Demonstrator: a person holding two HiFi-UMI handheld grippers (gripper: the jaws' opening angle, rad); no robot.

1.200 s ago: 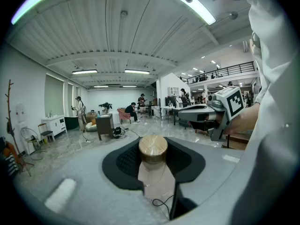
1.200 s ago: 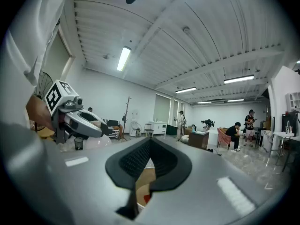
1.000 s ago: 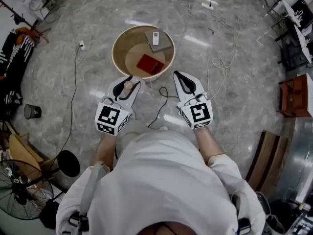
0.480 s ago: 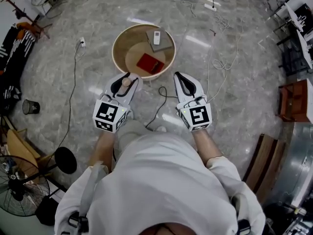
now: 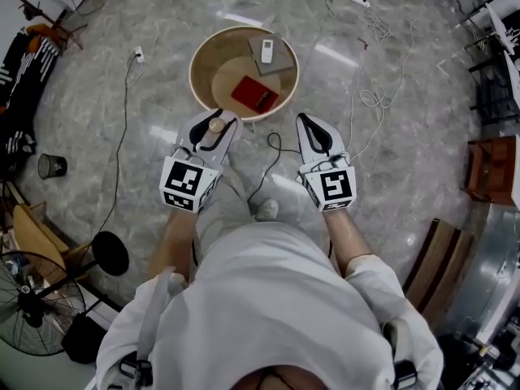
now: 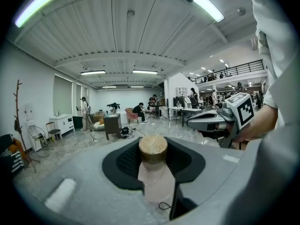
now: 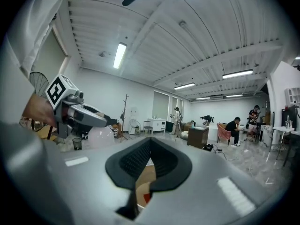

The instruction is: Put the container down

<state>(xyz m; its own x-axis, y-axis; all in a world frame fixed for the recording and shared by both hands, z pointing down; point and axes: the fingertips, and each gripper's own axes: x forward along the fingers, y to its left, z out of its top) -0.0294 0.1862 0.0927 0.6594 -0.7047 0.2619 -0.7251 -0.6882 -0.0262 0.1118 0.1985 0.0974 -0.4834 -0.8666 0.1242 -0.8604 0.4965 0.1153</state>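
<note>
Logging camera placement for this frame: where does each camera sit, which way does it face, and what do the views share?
Head view: on the person's head, facing steeply down at the floor and tub; shows torso, forearms, left gripper, right gripper.
Left gripper view: on the left gripper, facing forward across the hall; its fingers grip the container; right gripper at right.
Right gripper view: on the right gripper, facing forward; fingers together, empty; left gripper at left.
Shared: each gripper view shows the other gripper; head view shows both.
</note>
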